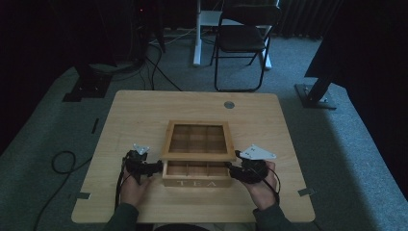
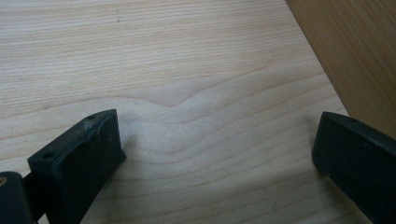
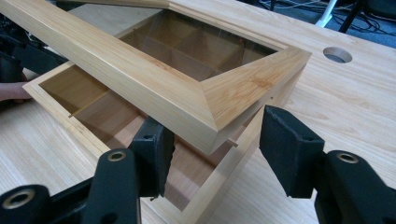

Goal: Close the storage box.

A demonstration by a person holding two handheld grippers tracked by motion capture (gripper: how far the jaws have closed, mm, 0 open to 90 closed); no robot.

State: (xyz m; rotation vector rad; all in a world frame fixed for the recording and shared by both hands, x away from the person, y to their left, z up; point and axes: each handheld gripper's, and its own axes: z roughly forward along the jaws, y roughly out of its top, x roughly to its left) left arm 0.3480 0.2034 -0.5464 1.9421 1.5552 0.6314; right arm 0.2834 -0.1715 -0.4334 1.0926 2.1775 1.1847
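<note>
Both grippers black: left gripper (image 1: pixel 155 167), right gripper (image 1: pixel 230 169). Blocky matte jaws, scuffed, small screw holes. Brass-ringed bolt holes on the right one's arms. Grey three-cornered plates on top, black cables trailing. Dark green sleeves (image 1: pixel 122 219).

Smooth wooden tea box (image 1: pixel 196 182), matt wooden table (image 1: pixel 144 110)

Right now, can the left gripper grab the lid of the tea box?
Probably not yet. The left gripper sits beside the tea box, its open jaws over bare table with the box wall off to one side. The raised lid is higher up, so the hand must lift and turn first.
</note>
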